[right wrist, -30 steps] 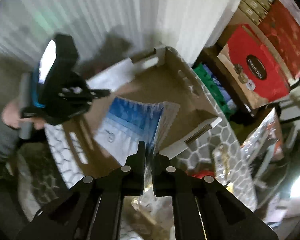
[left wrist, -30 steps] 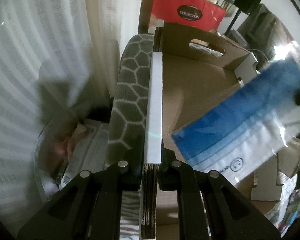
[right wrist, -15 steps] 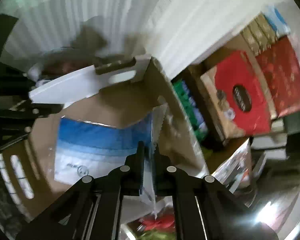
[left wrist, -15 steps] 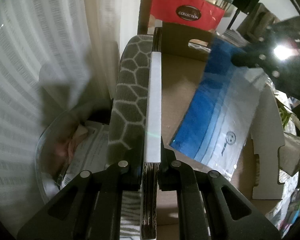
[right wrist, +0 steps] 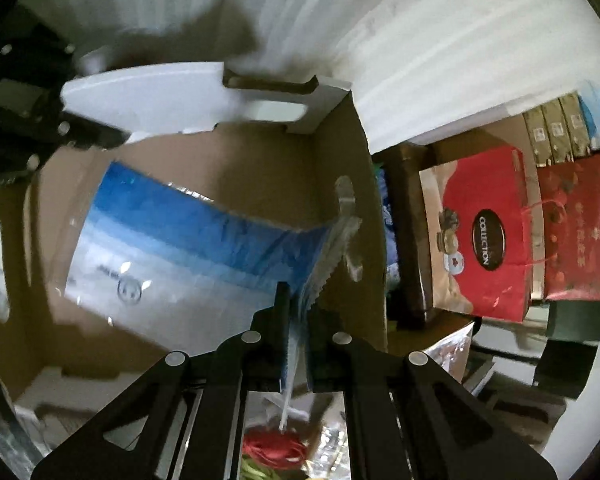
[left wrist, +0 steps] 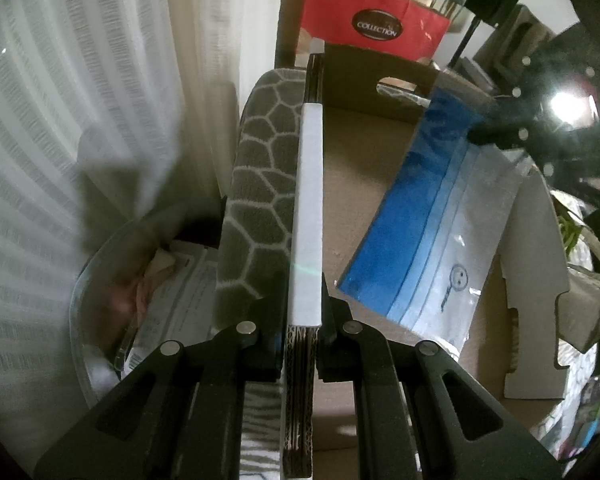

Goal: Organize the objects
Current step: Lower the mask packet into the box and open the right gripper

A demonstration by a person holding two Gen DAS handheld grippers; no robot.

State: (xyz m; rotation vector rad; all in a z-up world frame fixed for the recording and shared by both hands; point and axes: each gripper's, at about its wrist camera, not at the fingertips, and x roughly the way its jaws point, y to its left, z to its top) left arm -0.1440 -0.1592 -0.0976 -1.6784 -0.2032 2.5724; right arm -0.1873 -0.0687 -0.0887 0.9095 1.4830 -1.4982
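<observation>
The left tool point(left wrist: 300, 336) is pointing steeply downward, its jaws clamping the edge of the cardboard box wall point(left wrist: 299, 392). The right tool point(right wrist: 296, 344) is also pointing steeply downward, its jaws pinching the edge of the blue-and-clear plastic bag point(right wrist: 172, 248).

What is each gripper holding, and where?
Left gripper: the cardboard box's side flap edge. Right gripper: the blue-and-clear plastic bag by its serrated end.
</observation>
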